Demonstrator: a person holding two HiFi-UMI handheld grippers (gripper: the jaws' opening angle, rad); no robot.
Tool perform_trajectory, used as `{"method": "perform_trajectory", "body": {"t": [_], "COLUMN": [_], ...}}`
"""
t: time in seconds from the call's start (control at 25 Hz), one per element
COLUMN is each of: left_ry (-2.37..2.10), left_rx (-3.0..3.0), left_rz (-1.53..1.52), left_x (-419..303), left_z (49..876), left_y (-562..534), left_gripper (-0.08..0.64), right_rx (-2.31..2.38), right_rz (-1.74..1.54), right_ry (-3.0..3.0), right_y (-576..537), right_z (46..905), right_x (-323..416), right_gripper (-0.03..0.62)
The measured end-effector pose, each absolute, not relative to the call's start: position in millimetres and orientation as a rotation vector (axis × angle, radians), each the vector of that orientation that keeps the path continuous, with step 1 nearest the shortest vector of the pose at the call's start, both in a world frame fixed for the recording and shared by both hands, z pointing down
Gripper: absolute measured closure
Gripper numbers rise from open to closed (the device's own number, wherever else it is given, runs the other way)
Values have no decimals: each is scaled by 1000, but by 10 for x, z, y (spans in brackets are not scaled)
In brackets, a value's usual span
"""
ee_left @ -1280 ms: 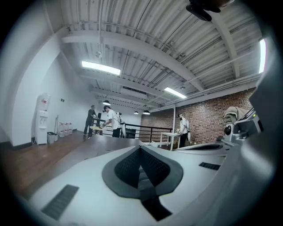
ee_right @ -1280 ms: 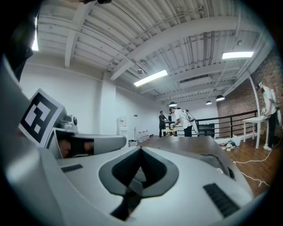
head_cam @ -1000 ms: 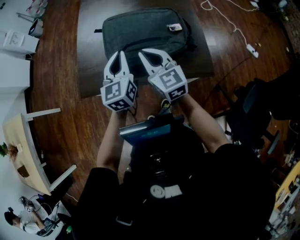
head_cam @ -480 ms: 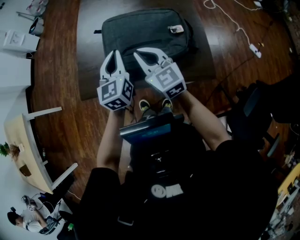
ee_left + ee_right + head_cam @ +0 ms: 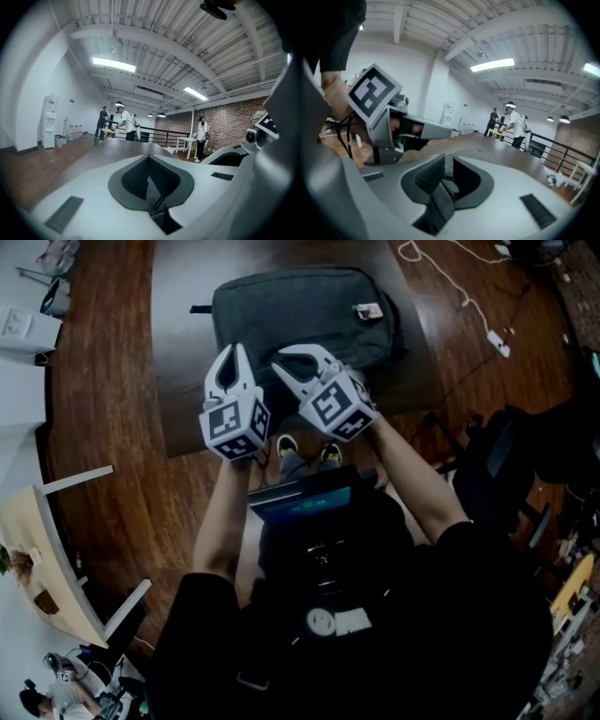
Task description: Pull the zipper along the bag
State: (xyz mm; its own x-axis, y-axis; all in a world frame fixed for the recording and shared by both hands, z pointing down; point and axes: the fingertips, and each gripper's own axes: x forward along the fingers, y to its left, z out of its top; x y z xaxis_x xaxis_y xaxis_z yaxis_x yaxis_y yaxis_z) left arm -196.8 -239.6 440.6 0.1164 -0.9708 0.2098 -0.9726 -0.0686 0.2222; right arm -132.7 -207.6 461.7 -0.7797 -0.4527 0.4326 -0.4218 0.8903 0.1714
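Over table's near edge: left gripper [image 5: 232, 356] and right gripper [image 5: 279, 358] are held side by side, both pointing toward the far edge.
Table [image 5: 178, 352]: dark and rectangular, standing on a wood floor [image 5: 103, 381].
Bag [image 5: 300, 315]: dark grey backpack lying flat across the table's far half, its long side along the far edge.
Bag to grippers: it lies just beyond and below both sets of tips. In the head view the tips overlap its near side, the left gripper toward its left end and the right gripper near its middle. Contact cannot be told from that view.
Zipper: too small to pick out on the bag.
Left gripper state: jaws together, pads meeting at the tips, nothing between them.
Right gripper state: jaws partly apart, having just been opening. A clear gap shows between the pads and nothing is in it.
Tag [image 5: 367, 310]: small pale patch at the bag's far right corner, its print too small to read.
Cubes [image 5: 236, 426]: black-and-white square markers, no letters.
Screen [image 5: 302, 499]: at the person's chest, glowing blue, its text unreadable.
Cable [image 5: 441, 273]: white, on the floor past the table's far right corner.
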Motion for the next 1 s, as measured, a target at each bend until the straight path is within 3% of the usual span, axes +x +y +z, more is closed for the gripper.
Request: {"method": "perform_trajectory", "body": {"t": [0.08, 0.44, 0.8, 1.0], "left_ry": [-1886, -1828, -1792, -1785], "left_rx": [2097, 2079, 2087, 2084], "left_rz": [3, -1, -11, -16], "left_x": [-2048, -2320, -2361, -2366], "left_z": [4456, 4702, 4795, 4793], "left_y": [-2458, -2641, -2788, -2799], "left_gripper": [557, 557, 557, 557], "right_rx": [561, 164, -58, 87], "right_rz": [-164, -714, -662, -626], "right_ry": [-2505, -2039, -1854, -1984], "right_y": [-2095, -2242, -2305, -2346], "right_z": [4772, 5477, 5794, 5605], "right_x": [-1413, -1645, -1729, -1708], "right_gripper": [475, 467, 466, 533]}}
